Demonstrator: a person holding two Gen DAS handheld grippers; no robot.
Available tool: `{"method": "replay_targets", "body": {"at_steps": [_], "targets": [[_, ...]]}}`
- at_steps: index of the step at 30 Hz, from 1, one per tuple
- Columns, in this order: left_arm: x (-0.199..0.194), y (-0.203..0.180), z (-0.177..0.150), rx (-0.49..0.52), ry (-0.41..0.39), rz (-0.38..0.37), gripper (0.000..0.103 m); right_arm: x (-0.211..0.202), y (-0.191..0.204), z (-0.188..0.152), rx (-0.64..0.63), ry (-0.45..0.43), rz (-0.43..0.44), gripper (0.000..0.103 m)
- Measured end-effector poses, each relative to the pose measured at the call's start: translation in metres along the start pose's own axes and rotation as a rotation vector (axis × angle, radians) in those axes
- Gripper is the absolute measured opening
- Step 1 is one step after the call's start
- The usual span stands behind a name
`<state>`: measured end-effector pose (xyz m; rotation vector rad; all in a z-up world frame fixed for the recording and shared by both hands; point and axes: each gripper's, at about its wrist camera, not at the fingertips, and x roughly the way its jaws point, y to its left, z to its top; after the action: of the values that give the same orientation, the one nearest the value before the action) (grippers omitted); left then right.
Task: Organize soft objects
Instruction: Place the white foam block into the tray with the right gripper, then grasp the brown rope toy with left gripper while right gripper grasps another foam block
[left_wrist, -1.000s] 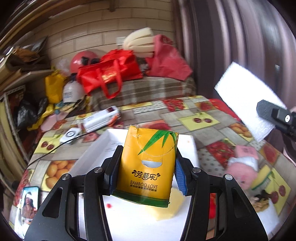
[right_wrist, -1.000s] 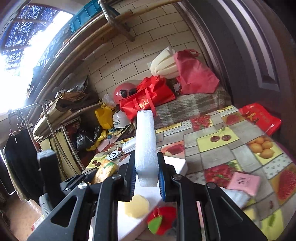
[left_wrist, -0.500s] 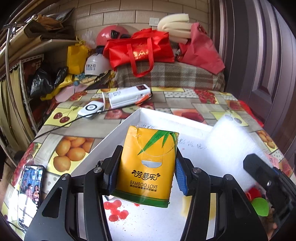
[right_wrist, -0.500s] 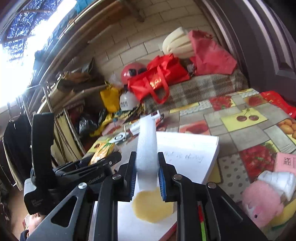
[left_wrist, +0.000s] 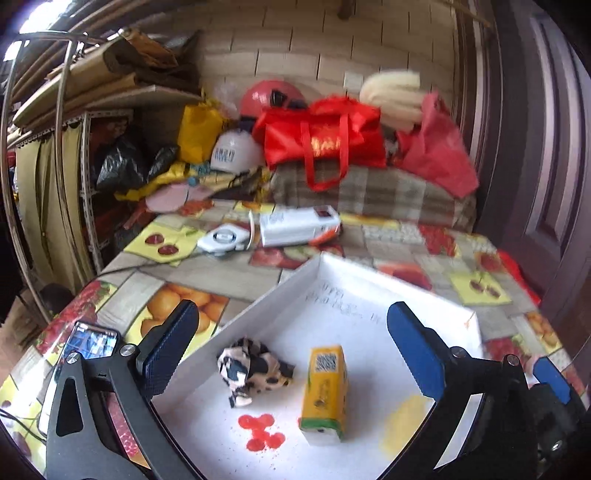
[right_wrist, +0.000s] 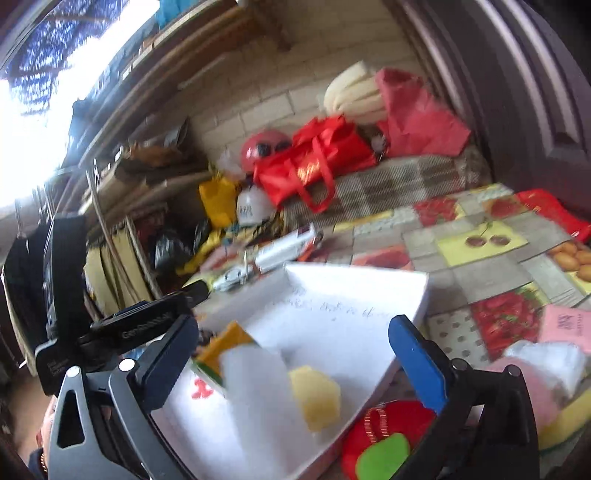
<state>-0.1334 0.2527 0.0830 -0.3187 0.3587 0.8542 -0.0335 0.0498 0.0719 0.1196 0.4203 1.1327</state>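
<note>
Blur smears our white foam block (right_wrist: 255, 398) in the white box (left_wrist: 258, 314); both claws, left claw (left_wrist: 291, 343) and right claw (right_wrist: 295, 354), are opening, the yellow tissue pack (left_wrist: 325, 391) lying free.

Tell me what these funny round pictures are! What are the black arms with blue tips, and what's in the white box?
A person holds a grabbing tool in each hand, and each tool has a camera looking along its two fingers. One picture comes from the left claw, the other from the right claw. Both claws are opening and grip nothing. Below them, a shallow white cardboard box sits on a fruit-patterned tablecloth. In the box lie a yellow tissue pack, a crumpled black-and-white cloth, a white foam block and a yellow sponge piece. A pink fluffy toy waits outside.
</note>
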Motion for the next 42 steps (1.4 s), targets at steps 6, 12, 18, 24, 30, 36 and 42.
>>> {"method": "replay_targets", "body": {"at_steps": [6,12,18,24,30,36,42], "targets": [[-0.034,-0.002,-0.005,-0.048,-0.108,-0.154,0.103,-0.061,-0.011,0.010,-0.024,-0.144,-0.102,0.103],[-0.064,-0.048,-0.042,-0.002,-0.006,-0.493,0.103,-0.108,-0.070,0.007,-0.002,-0.089,-0.304,0.103],[-0.076,-0.131,-0.083,0.303,0.153,-0.665,0.103,-0.149,-0.138,-0.009,0.160,-0.026,-0.409,0.103],[-0.089,-0.181,-0.108,0.543,0.208,-0.666,0.103,-0.153,-0.155,-0.026,0.199,0.138,-0.371,0.103],[-0.069,-0.162,-0.102,0.408,0.259,-0.585,0.103,-0.130,-0.109,-0.048,-0.016,0.363,-0.207,0.103],[-0.069,-0.160,-0.104,0.404,0.259,-0.569,0.103,-0.094,-0.067,-0.065,-0.247,0.524,-0.247,0.103],[-0.084,-0.184,-0.115,0.567,0.227,-0.603,0.103,-0.106,-0.093,-0.069,-0.254,0.573,-0.315,0.051]]}}
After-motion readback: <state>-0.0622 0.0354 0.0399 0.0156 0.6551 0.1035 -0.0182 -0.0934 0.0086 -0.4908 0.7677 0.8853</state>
